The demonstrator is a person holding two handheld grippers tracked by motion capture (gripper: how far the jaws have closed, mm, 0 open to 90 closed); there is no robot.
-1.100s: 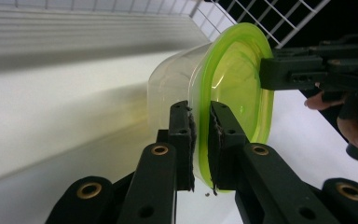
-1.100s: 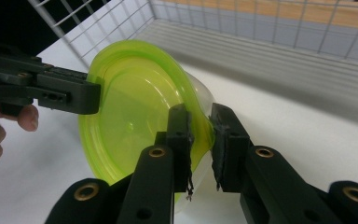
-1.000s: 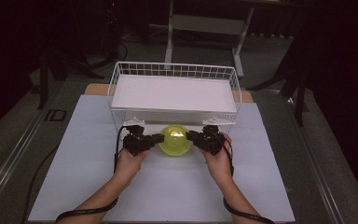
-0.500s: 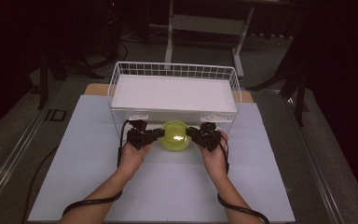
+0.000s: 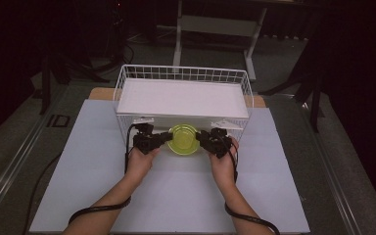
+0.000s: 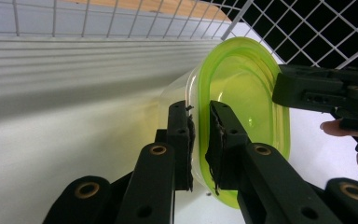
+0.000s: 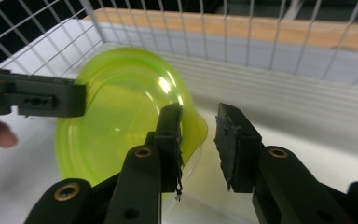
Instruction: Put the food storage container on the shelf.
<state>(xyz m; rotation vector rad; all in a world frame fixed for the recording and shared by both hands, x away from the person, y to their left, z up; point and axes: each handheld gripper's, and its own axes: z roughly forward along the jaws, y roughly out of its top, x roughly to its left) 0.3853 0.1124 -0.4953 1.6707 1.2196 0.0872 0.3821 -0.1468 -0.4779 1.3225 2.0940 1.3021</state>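
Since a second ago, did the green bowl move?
Yes. The green bowl moved a little up the high view, closer to the white wire basket, its far edge now over the basket's near wall.

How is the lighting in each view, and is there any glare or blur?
High view: room dark, white mat evenly lit. Left gripper view: green container sharp, basket wires soft. Right gripper view: small glare spot on the container, near jaws slightly blurred.

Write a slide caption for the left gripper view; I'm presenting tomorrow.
Left hand-held gripper clamps the rim of a lime-green lidded container beside a white wire basket.
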